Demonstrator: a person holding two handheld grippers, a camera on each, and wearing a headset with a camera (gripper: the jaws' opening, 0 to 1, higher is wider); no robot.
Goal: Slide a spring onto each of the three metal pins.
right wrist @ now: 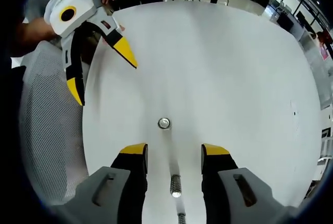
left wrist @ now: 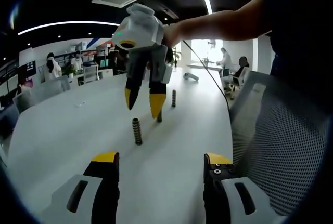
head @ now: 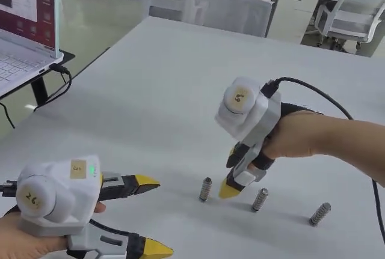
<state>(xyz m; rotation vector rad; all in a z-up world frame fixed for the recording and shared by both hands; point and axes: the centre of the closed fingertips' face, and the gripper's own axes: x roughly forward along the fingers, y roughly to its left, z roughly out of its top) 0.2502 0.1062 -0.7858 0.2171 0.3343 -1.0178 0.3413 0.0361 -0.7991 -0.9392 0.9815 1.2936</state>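
Three small metal springs stand upright in a row on the white table (head: 168, 91): left spring (head: 206, 189), middle spring (head: 259, 199), right spring (head: 320, 213). Whether pins run inside them I cannot tell. My right gripper (head: 231, 188) points down just above the table between the left and middle springs, open, holding nothing. From its own view the right gripper (right wrist: 175, 149) looks straight down on one spring's top (right wrist: 164, 123), and another spring (right wrist: 176, 185) lies between its jaws. My left gripper (head: 153, 215) hovers open at the near left, apart from the springs.
An open laptop (head: 18, 24) with a black cable (head: 60, 82) sits on a stand past the table's left edge. Office chairs (head: 228, 9) stand at the far side. A mesh chair (left wrist: 276, 146) is close on the left gripper's right.
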